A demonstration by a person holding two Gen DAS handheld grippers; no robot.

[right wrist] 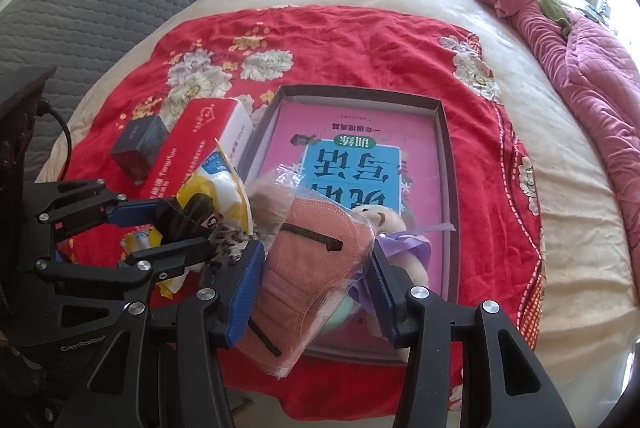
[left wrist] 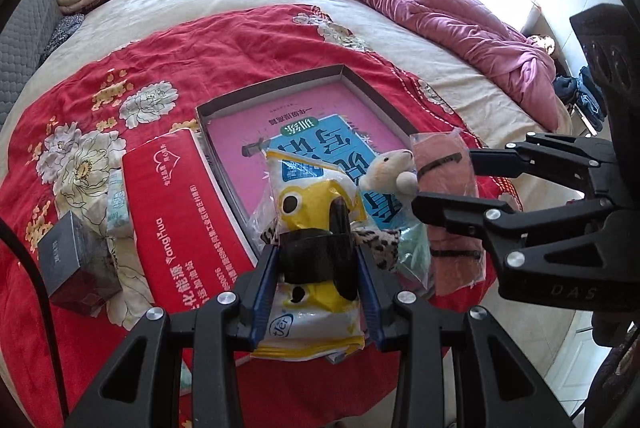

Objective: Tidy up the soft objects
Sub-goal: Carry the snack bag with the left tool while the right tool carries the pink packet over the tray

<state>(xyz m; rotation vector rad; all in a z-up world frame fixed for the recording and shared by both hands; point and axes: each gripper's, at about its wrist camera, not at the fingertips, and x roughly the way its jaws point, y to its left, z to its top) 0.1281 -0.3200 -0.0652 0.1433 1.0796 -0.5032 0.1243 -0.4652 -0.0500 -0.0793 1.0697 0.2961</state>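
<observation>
Right then, both grippers were holding something soft above the shallow tray (right wrist: 448,164) on the red blanket (left wrist: 240,40) on the bed.

The left gripper (left wrist: 320,268) had its jaws closed on a yellow and white bag (left wrist: 316,196), squeezing it at a dark band around its middle. The right gripper (right wrist: 316,276) had its jaws closed on a clear packet with a pink mask (right wrist: 312,244) inside. A small teddy bear (right wrist: 384,220) lay in the tray, right by the mask packet, on top of a pink and blue book (right wrist: 352,156).

Some things could go wrong. The mask packet was thin and slippery, so it could slide out of the jaws and land on the blanket, not in the tray. It hung close to the bear, so lowering it could push the bear out of place. The two grippers were also near each other, and their loads could bump.

The left camera showed the whole yellow bag, a red box (left wrist: 180,212) and a dark box (left wrist: 76,260) beside the tray, plus a pink quilt (left wrist: 432,0) far off. The right camera showed the bear's purple dress and the near tray edge, which the left camera did not.
</observation>
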